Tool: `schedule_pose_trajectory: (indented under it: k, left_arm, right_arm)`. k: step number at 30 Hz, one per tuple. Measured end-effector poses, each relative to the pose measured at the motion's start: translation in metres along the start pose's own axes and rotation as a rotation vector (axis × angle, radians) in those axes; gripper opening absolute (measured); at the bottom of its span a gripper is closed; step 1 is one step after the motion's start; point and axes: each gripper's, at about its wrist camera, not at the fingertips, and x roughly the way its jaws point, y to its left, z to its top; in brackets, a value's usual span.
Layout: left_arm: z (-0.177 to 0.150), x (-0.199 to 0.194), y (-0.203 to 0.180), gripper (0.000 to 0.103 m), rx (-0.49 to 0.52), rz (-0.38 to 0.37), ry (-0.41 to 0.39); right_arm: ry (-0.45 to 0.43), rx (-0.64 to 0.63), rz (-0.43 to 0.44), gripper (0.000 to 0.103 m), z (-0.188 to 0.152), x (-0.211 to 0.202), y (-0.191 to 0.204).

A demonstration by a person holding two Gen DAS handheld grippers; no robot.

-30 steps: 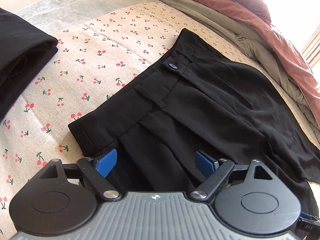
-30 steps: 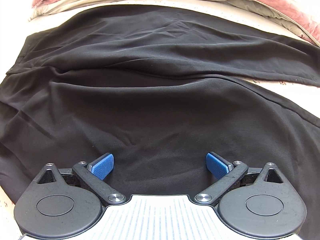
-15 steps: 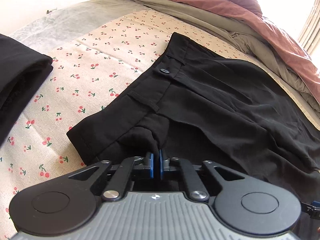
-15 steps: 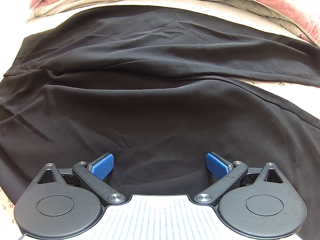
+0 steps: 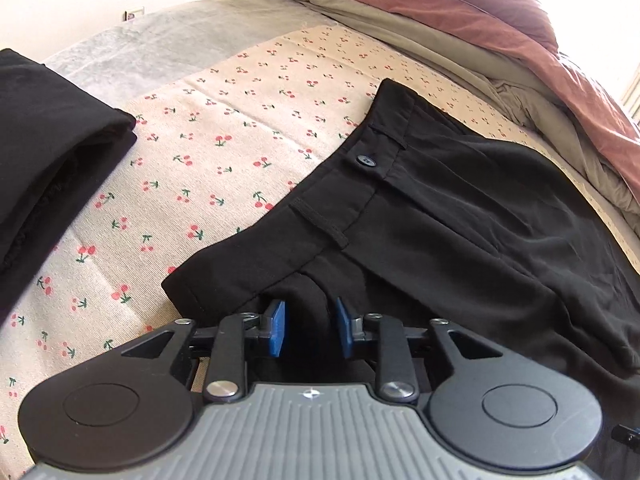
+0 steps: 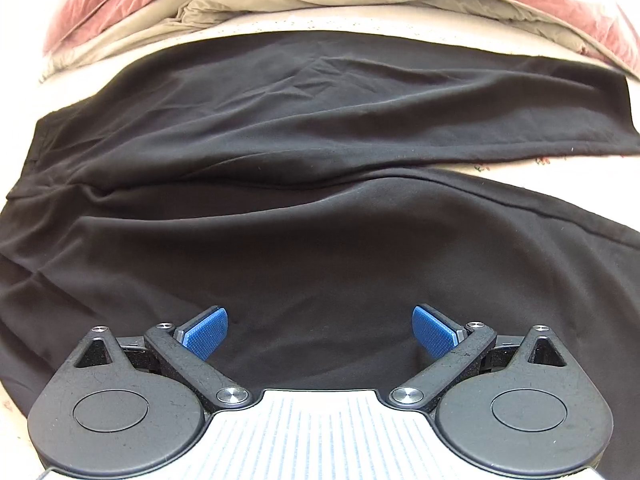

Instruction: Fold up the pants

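- Left wrist view: the black woven pants [image 5: 440, 216] lie waistband-first on the cherry-printed cream bedsheet [image 5: 224, 128]. The left gripper [image 5: 308, 330] is opening, its blue pads [image 5: 277, 328] apart with a bunched fold of the pants between them, below the waistband.
- A folded black garment [image 5: 44, 140] sits at the far left; a rumpled pink-and-olive duvet [image 5: 460, 12] lies behind.
- Right wrist view: the right gripper [image 6: 320, 332] hangs spread wide over the near pant leg, holding nothing; both legs stretch across the bed.

Bare cherry-print sheet [image 5: 224, 128] left of pants [image 5: 460, 216]; bedding [image 5: 500, 28] blocks beyond.
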Motion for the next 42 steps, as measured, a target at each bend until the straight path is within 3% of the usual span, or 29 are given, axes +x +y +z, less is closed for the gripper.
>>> schedule_pose_trajectory:
  k: [3, 8, 17, 19, 21, 25, 30, 34, 36, 38, 42]
  left_arm:
    - [0.002, 0.001, -0.009, 0.038, 0.0, 0.021, -0.006]
    - [0.012, -0.001, -0.02, 0.039, -0.024, 0.048, -0.043]
    - [0.029, 0.006, 0.009, 0.04, -0.313, 0.051, 0.04]
    - [0.02, 0.005, 0.0, 0.059, -0.28, 0.066, 0.074]
    - [0.008, 0.003, -0.008, 0.064, -0.222, 0.063, 0.099]
    - [-0.009, -0.003, -0.003, 0.062, -0.151, 0.1, 0.054]
    - [-0.011, -0.011, 0.028, 0.045, -0.248, 0.066, 0.052]
    - [-0.009, -0.028, 0.039, 0.049, -0.27, 0.131, -0.009]
    - [-0.005, -0.036, 0.043, 0.05, -0.287, 0.13, -0.049]
    - [-0.005, -0.043, 0.039, 0.054, -0.278, 0.082, -0.095]
    - [-0.014, -0.031, -0.003, 0.058, -0.112, -0.063, -0.048]
  right_arm:
    - [0.012, 0.023, -0.012, 0.1, 0.003, 0.007, -0.005]
    - [0.008, 0.033, -0.001, 0.1, 0.003, 0.001, -0.01]
    - [0.018, 0.061, -0.004, 0.101, 0.009, 0.007, -0.017]
    - [0.019, 0.018, -0.018, 0.102, 0.008, 0.008, -0.011]
    - [0.02, -0.007, -0.019, 0.103, 0.006, 0.008, -0.01]
    - [0.022, -0.022, 0.003, 0.103, 0.005, 0.007, -0.014]
    - [0.025, 0.019, -0.006, 0.103, 0.007, 0.004, -0.028]
    - [0.026, 0.042, -0.021, 0.103, 0.006, 0.003, -0.033]
    - [0.024, 0.057, -0.014, 0.103, 0.004, -0.001, -0.033]
    - [0.014, 0.051, 0.01, 0.103, 0.003, -0.007, -0.03]
    - [-0.004, -0.017, 0.036, 0.103, -0.001, -0.01, -0.014]
